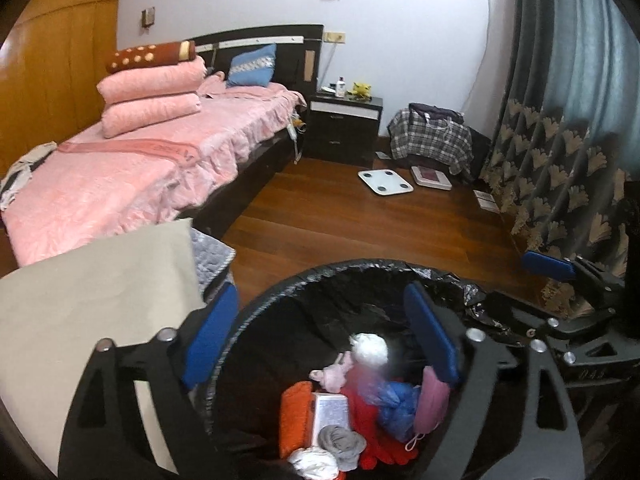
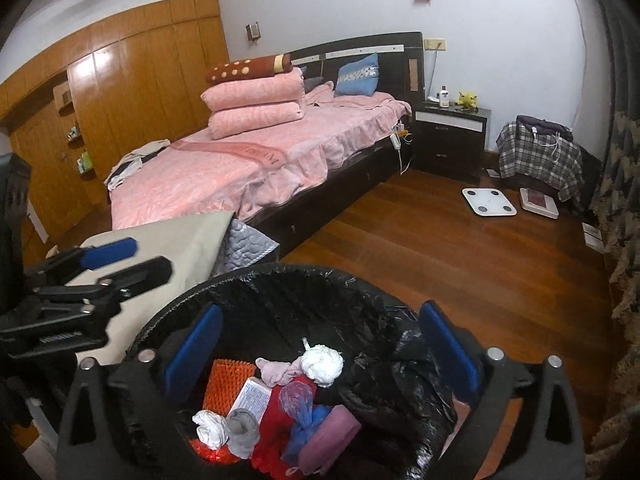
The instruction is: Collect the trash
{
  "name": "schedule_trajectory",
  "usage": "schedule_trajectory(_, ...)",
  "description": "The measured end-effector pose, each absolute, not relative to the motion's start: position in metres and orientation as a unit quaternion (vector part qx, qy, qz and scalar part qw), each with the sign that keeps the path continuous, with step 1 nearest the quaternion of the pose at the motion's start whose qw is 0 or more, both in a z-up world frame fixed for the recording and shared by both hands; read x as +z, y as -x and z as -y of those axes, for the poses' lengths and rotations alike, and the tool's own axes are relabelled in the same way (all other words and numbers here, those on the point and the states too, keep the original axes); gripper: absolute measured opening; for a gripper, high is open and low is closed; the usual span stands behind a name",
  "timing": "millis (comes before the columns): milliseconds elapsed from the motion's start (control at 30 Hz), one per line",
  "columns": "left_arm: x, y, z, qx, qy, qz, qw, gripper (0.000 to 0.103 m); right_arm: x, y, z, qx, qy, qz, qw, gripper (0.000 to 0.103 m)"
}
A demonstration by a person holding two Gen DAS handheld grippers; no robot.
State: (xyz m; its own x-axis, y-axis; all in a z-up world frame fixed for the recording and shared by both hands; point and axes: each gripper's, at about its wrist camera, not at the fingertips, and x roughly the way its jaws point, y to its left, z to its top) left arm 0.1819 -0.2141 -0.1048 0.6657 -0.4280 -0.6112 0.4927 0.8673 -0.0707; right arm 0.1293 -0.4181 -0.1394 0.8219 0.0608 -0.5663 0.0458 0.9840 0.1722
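Both hand-held grippers released — black-lined bin holds tissue wads, wrappers, cloth.

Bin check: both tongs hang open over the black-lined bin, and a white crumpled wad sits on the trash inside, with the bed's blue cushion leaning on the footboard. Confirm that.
One thing is off: the blue cushion leans on the headboard, not a footboard; the right wrist view shows it. The rest holds: left tongs and right tongs open over the bin, white wad inside.
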Motion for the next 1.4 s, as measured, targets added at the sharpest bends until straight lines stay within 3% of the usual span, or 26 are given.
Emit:
schedule_trajectory(367,-0.060,-0.141,0.166,-0.222,-0.036,-0.299,0.927,0.092,-0.102,-0.095,0.399,0.019,-0.107,-0.283,0.953,0.097)
schedule_trajectory(1400,0.004,-0.013,0.073,-0.177,-0.017,-0.245,0.953,0.093,-0.034,-0.012,0.288,0.097,-0.072,-0.239,0.964,0.097)
